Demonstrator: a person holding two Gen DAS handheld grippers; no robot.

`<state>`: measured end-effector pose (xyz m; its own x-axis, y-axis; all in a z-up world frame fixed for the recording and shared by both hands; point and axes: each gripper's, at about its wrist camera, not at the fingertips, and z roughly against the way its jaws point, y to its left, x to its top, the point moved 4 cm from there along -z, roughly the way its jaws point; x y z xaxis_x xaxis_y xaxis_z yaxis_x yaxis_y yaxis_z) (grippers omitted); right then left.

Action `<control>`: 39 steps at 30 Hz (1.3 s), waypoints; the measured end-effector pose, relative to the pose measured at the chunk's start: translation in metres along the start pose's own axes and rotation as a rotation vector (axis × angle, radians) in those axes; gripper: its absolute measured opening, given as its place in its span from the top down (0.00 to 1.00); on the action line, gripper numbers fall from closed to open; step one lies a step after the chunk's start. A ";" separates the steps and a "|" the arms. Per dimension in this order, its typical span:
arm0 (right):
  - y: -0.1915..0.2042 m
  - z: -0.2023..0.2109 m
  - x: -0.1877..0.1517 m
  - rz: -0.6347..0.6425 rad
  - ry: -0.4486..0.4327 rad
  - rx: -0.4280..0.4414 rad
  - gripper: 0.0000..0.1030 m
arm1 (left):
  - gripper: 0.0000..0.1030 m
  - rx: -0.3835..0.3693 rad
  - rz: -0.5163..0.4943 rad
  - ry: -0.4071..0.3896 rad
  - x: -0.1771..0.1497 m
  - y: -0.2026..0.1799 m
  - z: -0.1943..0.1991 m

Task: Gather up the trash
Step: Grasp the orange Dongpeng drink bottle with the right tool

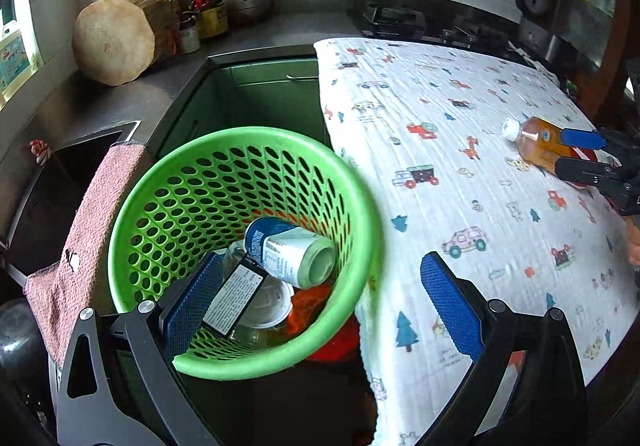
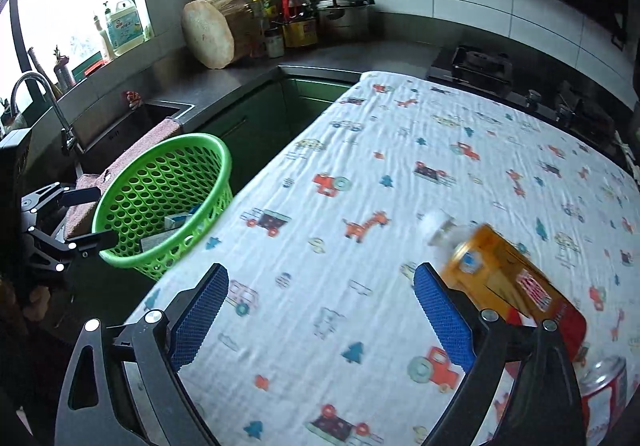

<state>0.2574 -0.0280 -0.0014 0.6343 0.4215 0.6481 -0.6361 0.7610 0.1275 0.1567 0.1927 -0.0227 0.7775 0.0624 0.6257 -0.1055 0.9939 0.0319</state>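
While lying flat, bottle [image 2: 496,278] cap toward far-left, long axis diagonal.

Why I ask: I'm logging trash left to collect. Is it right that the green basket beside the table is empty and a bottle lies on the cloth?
Not empty: the left wrist view shows the green basket already holds a can and other trash. The bottle does lie on the cloth.
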 end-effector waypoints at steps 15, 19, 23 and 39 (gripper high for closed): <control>-0.134 0.068 -0.060 -0.105 0.007 -0.162 0.11 | 0.05 -0.097 -0.124 0.027 0.023 -0.115 -0.014; -0.142 0.063 -0.054 -0.080 0.027 -0.140 0.11 | 0.05 -0.116 -0.146 0.036 0.029 -0.138 -0.020; -0.138 0.045 -0.042 0.013 0.076 -0.136 0.11 | 0.05 -0.117 -0.153 0.050 0.031 -0.148 -0.027; -0.119 -0.036 -0.017 0.337 0.275 -0.128 0.11 | 0.05 -0.103 -0.151 0.098 0.035 -0.144 -0.055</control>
<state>0.3379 -0.1076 -0.0547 0.5056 0.7582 0.4117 -0.7783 0.6067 -0.1614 0.2335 0.0568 -0.0484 0.8367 -0.0842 0.5411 0.0767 0.9964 0.0363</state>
